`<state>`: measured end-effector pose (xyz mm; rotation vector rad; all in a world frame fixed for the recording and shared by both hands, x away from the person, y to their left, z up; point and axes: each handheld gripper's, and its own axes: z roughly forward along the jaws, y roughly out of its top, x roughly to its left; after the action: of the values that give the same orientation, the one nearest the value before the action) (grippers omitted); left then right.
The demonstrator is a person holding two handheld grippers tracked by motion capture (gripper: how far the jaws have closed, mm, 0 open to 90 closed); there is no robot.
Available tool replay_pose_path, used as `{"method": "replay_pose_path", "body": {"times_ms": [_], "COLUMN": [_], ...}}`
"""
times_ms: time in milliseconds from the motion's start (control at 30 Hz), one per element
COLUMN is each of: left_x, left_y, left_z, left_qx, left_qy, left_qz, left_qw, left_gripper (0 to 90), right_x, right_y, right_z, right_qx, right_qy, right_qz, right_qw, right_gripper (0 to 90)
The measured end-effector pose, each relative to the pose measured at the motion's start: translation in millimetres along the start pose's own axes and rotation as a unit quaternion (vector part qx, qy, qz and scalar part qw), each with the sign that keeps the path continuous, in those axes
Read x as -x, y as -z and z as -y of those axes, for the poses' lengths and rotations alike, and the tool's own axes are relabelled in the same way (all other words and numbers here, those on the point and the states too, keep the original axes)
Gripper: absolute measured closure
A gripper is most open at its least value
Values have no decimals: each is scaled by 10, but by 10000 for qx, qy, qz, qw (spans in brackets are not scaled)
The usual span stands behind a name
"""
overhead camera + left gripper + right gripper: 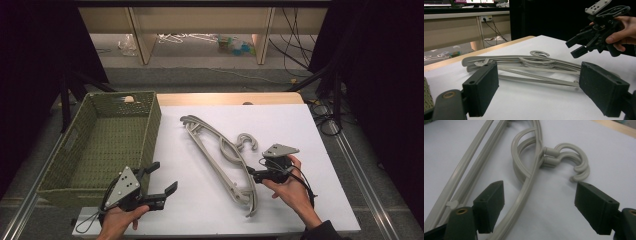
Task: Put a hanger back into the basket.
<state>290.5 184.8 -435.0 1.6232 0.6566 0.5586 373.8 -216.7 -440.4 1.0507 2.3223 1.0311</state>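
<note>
Right gripper view shows our right gripper [539,205] gaping astride the hangers [529,165], so we should clamp squarely near the hooks; left gripper [157,186] waits agape.

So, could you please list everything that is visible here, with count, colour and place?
hangers: two, grey plastic, stacked on the white table top, hooks toward the right gripper
basket: one, green woven, left part of the table, nothing seen inside
table: one, white top with a wooden far edge
shelf unit: one, pale wood, on the floor beyond the table
cables: several, black, floor at far right
left gripper: one, black, jaws open, near the basket's front corner
right gripper: one, black, jaws open, astride the hangers' arm near the hooks
hands: two, at the near edge of the table
</note>
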Motion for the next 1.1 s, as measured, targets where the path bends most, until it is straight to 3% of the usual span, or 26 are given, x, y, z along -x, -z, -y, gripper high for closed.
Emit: {"method": "replay_pose_path", "body": {"times_ms": [167,200,300,400,500,767,933,1100], "left_x": [1,1,0,-2,-2,2,0,-2], "left_y": [0,0,2,1,-2,-11,-10,-17], "left_z": [2,3,0,2,3,7,7,11], "left_qx": [-6,-12,-4,-18,-24,2,-38,-54], "left_qy": [11,11,1,4,1,-4,-10,-5], "left_qz": [1,-4,0,-2,3,41,34,40], "left_qw": [10000,10000,10000,10000,10000,10000,10000,10000], "left_gripper": [161,161,161,162,162,162,162,161], "right_x": [-11,1,-13,7,16,42,69,78], "right_y": [-134,-189,-338,-383,-442,-557,-623,-652], "right_z": [-53,-63,-87,-102,-137,-166,-187,-189], "right_qx": [-290,-287,-502,-681,-806,-934,-1020,-1020], "right_qy": [76,216,-71,9,-94,-83,-217,-398], "right_qz": [-159,-173,-317,-386,-424,-472,-446,-640], "right_qw": [9994,9992,9982,9969,9958,9945,9936,9919], "right_gripper": [282,299,377,413,473,565,602,652]}}
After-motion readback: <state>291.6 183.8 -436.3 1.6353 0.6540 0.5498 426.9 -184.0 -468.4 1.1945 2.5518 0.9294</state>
